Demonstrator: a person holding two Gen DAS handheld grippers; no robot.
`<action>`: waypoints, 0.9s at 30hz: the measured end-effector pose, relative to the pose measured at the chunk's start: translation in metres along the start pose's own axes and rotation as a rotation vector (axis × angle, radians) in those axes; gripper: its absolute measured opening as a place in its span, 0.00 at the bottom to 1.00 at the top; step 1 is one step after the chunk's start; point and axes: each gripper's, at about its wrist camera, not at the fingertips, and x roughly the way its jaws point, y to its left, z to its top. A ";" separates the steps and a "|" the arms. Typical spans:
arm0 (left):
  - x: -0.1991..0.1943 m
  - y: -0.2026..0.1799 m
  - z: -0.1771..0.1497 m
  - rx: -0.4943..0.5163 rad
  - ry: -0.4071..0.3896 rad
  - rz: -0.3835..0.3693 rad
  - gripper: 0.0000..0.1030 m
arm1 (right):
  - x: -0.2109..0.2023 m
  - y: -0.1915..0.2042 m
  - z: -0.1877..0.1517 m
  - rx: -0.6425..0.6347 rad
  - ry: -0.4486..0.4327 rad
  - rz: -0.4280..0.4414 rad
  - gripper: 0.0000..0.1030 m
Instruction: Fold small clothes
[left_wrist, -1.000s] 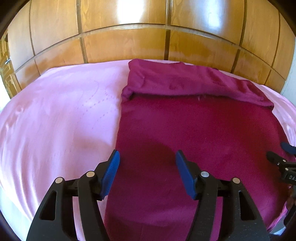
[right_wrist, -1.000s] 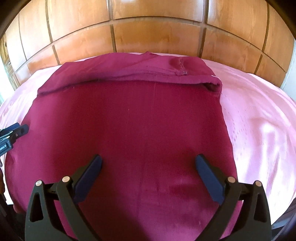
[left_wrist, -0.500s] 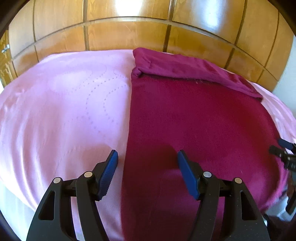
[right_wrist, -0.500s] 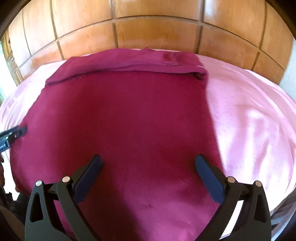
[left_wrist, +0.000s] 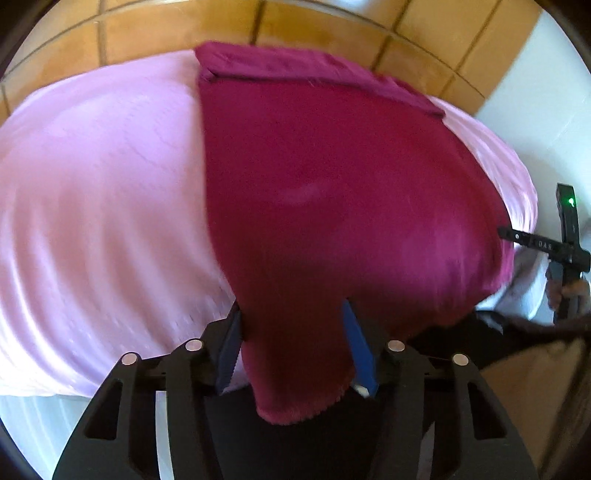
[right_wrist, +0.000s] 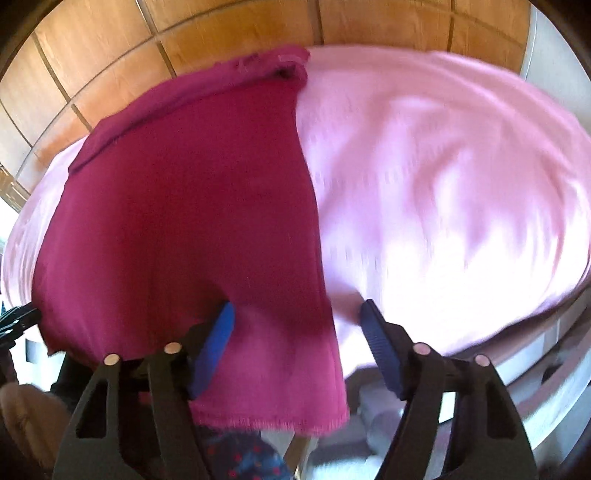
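Wood-panelled headboard behind, glossy pink quilted bedspread in front, and the left wrist view has swung down hard! A second ago this gripper hovered over the flat middle of the dark magenta knit garment; now it sits at the bed's near edge, with the garment's left hem corner hanging off at 6 o'clock, right between the blue pads. The left gripper is partly open, jaws straddling that dangling corner, one pad beside each edge, no pinch made yet. Far end of the cloth, at 12 o'clock, keeps its turned-over band. The other tool pokes in at 3 o'clock.

Over to the right wrist view, and it's the same story: pulled back from above the cloth to the near edge. The garment runs from 11 o'clock down to 6, its right hem corner draping off the mattress. The right gripper stands wide open around that corner; its left pad looks tucked against the fabric, its right pad is clear over the pink bedspread.

Both tools look lined up on the hem corners, so I judge the grasp for the lengthwise fold is imminent.
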 end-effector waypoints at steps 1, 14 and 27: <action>0.003 0.000 -0.002 0.007 0.014 0.004 0.28 | 0.003 -0.001 -0.003 0.002 0.038 0.018 0.52; -0.043 0.038 0.039 -0.264 -0.178 -0.416 0.08 | -0.036 0.027 0.052 0.048 -0.046 0.491 0.09; 0.028 0.115 0.140 -0.604 -0.191 -0.457 0.08 | 0.026 -0.019 0.158 0.354 -0.142 0.451 0.09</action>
